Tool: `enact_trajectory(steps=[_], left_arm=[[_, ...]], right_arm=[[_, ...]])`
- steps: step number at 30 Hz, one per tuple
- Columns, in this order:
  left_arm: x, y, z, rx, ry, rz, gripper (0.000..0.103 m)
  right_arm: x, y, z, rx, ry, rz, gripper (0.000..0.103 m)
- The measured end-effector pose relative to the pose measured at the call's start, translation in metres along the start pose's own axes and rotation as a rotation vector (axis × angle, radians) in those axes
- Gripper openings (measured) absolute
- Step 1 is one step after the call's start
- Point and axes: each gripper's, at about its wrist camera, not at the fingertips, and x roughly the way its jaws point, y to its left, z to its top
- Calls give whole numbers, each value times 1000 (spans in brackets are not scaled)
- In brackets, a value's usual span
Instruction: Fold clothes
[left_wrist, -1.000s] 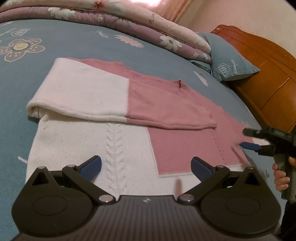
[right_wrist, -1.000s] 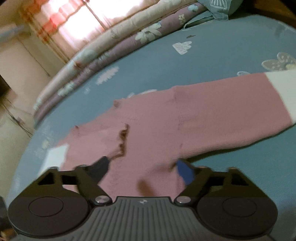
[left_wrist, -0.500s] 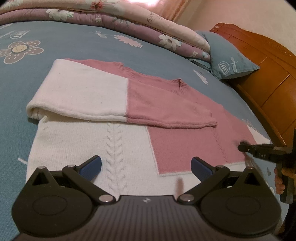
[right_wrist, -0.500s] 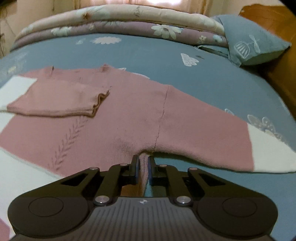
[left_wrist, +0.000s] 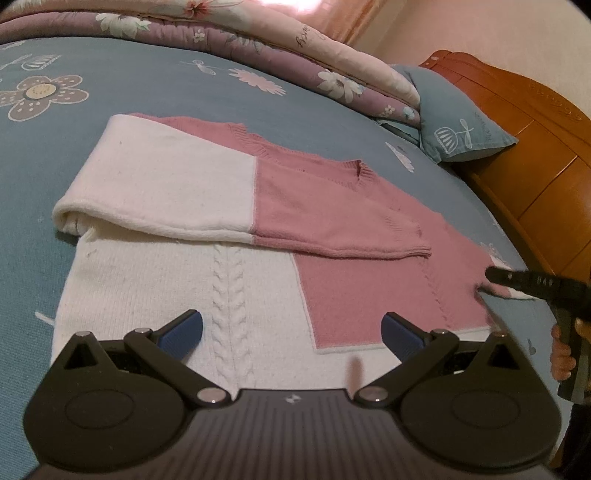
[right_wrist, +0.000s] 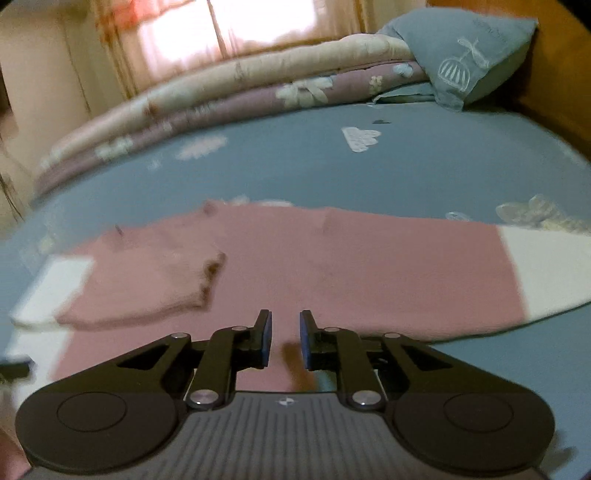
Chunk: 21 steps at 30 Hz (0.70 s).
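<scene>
1. While the pink-and-white knit sweater (left_wrist: 229, 295) is lying flat on the blue bed sheet (left_wrist: 110, 92), straight ahead of and beneath both tools, the sleeve-folding step is judged to be in hand: one sleeve (left_wrist: 177, 192) is already being shown laid across the chest, ahead of the left gripper (left_wrist: 291, 328).
2. The left gripper is being held wide open over the white hem, and nothing is being gripped by it.
3. The right gripper (right_wrist: 284, 339) is being held only narrowly open, its jaws having just been opening. Pink knit is being seen through the gap, but no cloth is being visibly pinched between the pads.
4. The other sleeve (right_wrist: 424, 273) is being left stretched out ahead and to the right of the right gripper, white cuff outermost.
5. The next move is judged to be calling for that sleeve to be gripped and carried across the body towards the folded one.
6. The right wrist view is being smeared by motion, so contact with the knit cannot be told. In the left wrist view the right gripper and the hand (left_wrist: 561, 354) holding it are being cut off at the edge, and the sweater's side there is being hidden.
</scene>
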Motion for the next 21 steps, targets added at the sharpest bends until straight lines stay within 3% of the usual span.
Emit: enact_trajectory(steps=[3,4,6,9,11,13,14,18,21], left_arm=[[0,-1,-1,11,0,3,102],[0,-1,-1,13,0,4,102],[0,0,-1,12,0,2,102],[0,1,0,5,0,-4,102],[0,2,0,-1,0,-6,102],[0,1,0,-1,0,-5,102],[0,1,0,0,0,-5,102],[0,0,-1,8,0,0,102],[0,0,0,6,-1,-1,102]], right_arm=[[14,-13,1,110,31,80,19],[20,-18,0,138,48,82,18],[28,-28,-2,131,46,15,0],[26,-36,-1,171,34,27,0],[20,-32,2,159,13,26,7],[11,-22,5,124,-16,31,29],[9,-18,5,116,-19,53,32],[15,-9,3,102,35,107,33],[28,-19,-2,128,104,57,30]])
